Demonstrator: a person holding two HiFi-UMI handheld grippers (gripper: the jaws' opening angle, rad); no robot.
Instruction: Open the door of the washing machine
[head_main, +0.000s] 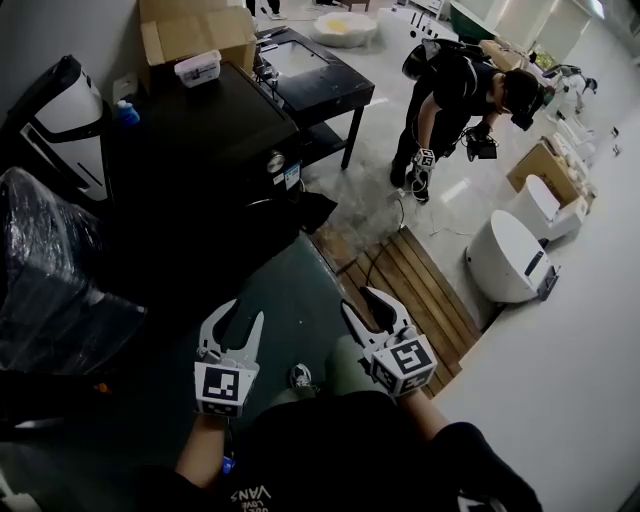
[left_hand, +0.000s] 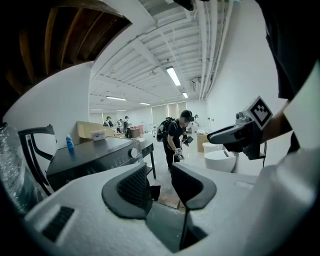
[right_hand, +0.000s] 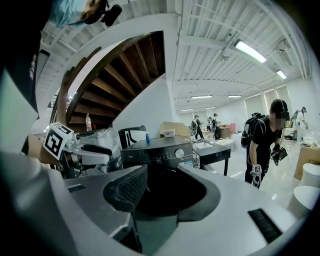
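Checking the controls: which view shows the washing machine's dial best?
The right gripper view: the dial faces the camera on the front panel of the washing machine. The left gripper view shows it obliquely; the head view sees it from above, dark.

matte black washing machine (head_main: 200, 140) with a silver dial (right_hand: 180, 153), white left gripper (head_main: 237, 318) and white right gripper (head_main: 358, 298) with black-and-white marker cubes, tan cardboard box (head_main: 195, 35), small blue bottle (head_main: 127, 113), brown slatted wooden floor mat (head_main: 420, 285), pale grey floor (head_main: 560, 380)

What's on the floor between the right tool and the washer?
Nothing. In the head view only bare grey floor lies between the right tool and the washer; the right gripper view looks straight at the washer, unblocked.
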